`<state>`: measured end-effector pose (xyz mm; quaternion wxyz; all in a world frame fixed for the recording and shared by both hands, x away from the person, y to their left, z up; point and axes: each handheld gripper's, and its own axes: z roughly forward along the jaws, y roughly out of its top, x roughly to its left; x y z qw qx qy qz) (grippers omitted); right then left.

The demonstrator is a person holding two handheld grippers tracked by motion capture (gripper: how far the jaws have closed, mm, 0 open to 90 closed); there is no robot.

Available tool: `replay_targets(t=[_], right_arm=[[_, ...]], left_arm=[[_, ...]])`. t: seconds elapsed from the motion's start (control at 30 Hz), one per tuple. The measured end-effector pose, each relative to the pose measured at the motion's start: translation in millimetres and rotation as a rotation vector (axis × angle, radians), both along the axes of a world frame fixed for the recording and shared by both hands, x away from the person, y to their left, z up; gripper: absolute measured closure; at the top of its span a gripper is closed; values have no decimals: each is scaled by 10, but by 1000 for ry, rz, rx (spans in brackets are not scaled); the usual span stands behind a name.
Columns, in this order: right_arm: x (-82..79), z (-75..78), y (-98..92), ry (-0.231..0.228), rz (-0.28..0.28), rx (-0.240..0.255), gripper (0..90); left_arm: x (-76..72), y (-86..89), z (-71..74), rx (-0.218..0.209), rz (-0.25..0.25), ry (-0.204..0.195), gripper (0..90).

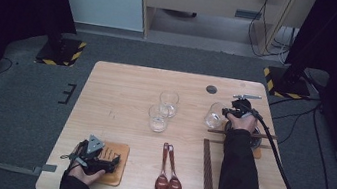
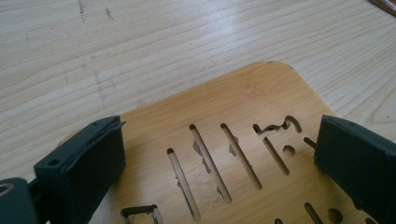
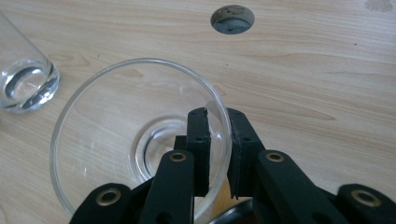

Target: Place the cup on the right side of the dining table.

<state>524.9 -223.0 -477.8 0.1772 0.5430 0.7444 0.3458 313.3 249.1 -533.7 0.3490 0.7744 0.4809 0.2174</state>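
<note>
- Right gripper (image 3: pixel 218 154): jaws astride the wall of a glass (image 3: pixel 140 140), one inside, one outside, near the desk's (image 1: pixel 121 92) far right edge.
- Left gripper (image 2: pixel 219 168): jaws wide, over a slotted board (image 2: pixel 233 121) at the near left corner.

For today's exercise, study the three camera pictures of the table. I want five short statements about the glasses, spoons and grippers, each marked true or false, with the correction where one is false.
1. The right gripper has one jaw inside and one outside the wall of a glass. True.
2. Three spoons lie on the table. False: there are two, side by side.
3. The left gripper sits over a slotted wooden board with its jaws wide apart. True.
4. The two other glasses stand at the table's left edge. False: they stand near the middle.
5. The gripped glass is full of water. False: it looks empty.
</note>
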Motion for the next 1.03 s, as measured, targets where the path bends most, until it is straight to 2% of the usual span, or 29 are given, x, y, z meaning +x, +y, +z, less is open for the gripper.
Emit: replay_targets(t=[0.07,0.2,0.47,0.53,0.63,0.73,0.8,1.03], right_arm=[[15,-26,30,-5,-9,20,788],[27,-17,52,-12,-11,13,779],[-98,184,4,-79,20,70,576],[-154,254,-9,-88,34,90,515],[-259,360,-31,-133,49,105,456],[-386,430,-40,-146,72,129,396],[-482,453,-46,-159,92,150,366],[-815,447,-118,-185,121,157,271]], left_arm=[[1,0,0,0,0,0,10],[1,0,0,0,0,0,10],[1,0,1,0,-1,0,10],[2,0,0,0,-1,0,10],[1,-1,0,0,-1,0,9],[1,-1,0,0,0,0,10],[1,-1,0,0,0,0,9],[1,-1,0,-1,0,0,9]])
